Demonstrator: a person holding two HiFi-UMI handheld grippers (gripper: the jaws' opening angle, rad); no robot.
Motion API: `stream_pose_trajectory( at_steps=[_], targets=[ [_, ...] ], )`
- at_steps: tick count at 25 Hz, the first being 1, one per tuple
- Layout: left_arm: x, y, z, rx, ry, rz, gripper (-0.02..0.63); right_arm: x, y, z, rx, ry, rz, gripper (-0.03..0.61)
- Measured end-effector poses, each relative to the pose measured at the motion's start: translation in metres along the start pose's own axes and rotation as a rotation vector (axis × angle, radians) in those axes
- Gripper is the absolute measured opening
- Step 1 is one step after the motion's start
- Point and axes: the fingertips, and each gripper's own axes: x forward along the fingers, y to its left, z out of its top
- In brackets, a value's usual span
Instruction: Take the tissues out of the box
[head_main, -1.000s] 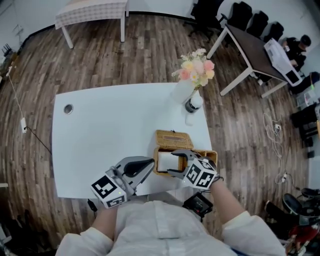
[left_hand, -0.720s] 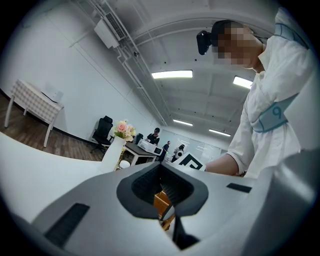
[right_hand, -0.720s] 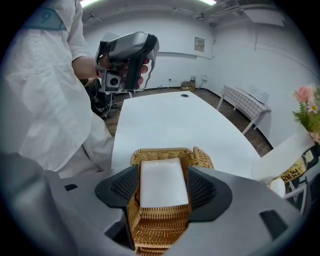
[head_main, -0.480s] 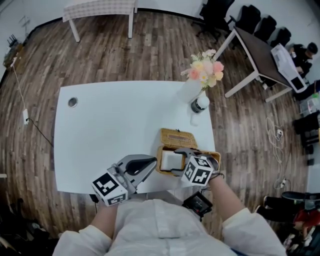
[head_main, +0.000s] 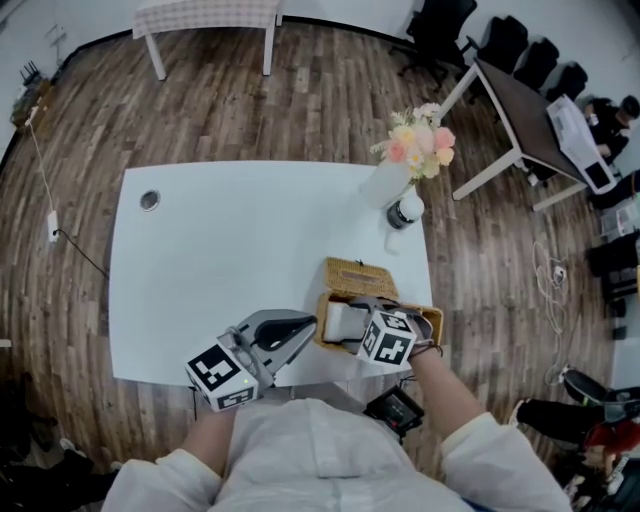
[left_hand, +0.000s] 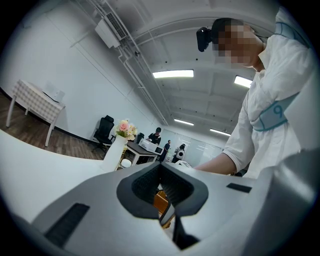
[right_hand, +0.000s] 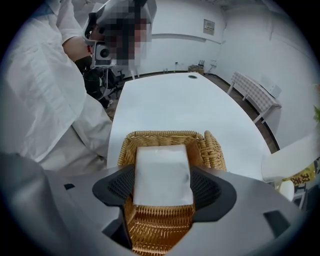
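Observation:
A wicker box (head_main: 426, 318) stands at the near right corner of the white table (head_main: 230, 250), its woven lid (head_main: 358, 276) off and leaning behind it. A white tissue pack (head_main: 334, 316) lies inside. My right gripper (head_main: 341, 324) points steeply down over the box. In the right gripper view its jaws have just been opening and now stand wide on either side of the tissue pack (right_hand: 162, 175), the pads (right_hand: 121, 186) level with its long edges above the box rim (right_hand: 160, 135). My left gripper (head_main: 300, 326) is held level left of the box, jaws together (left_hand: 162, 187), nothing in them.
A white vase of pink and yellow flowers (head_main: 415, 150) and a small white jar (head_main: 405, 212) stand at the table's far right corner. A cable hole (head_main: 150, 200) sits at the far left. The box stands close to the table's near edge. Desks and chairs stand beyond.
The right gripper has sunk toward the box and tipped further down, its jaws spreading wider round the tissue pack. The left gripper has stayed where it was.

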Motion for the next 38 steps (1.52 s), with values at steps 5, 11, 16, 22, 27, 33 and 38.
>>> stream_pose_trajectory(
  at_steps=[5,11,16,22,27,33,38],
  targets=[
    [-0.001,0.000,0.001,0.001,-0.002,-0.001,0.002,0.004,-0.001,-0.004,0.023,0.031,0.016,0.356],
    [0.000,0.000,0.000,0.004,-0.001,-0.003,0.002,0.008,-0.001,-0.008,0.005,0.091,0.047,0.356],
    [0.000,0.000,-0.001,0.003,0.001,-0.002,0.002,0.009,-0.004,-0.001,0.008,0.128,0.031,0.354],
    [0.002,-0.002,-0.002,0.001,-0.003,-0.017,0.002,0.017,-0.005,-0.002,0.034,0.214,0.005,0.354],
    [0.007,-0.002,-0.002,0.003,-0.015,-0.039,0.002,0.019,-0.006,-0.003,0.066,0.216,-0.005,0.354],
    [0.005,-0.002,0.002,0.001,-0.013,-0.047,0.002,0.019,-0.005,-0.003,0.085,0.152,-0.006,0.354],
    [0.003,0.002,0.003,0.000,-0.020,-0.048,0.002,0.019,-0.007,-0.002,0.077,0.141,-0.008,0.354]
  ],
)
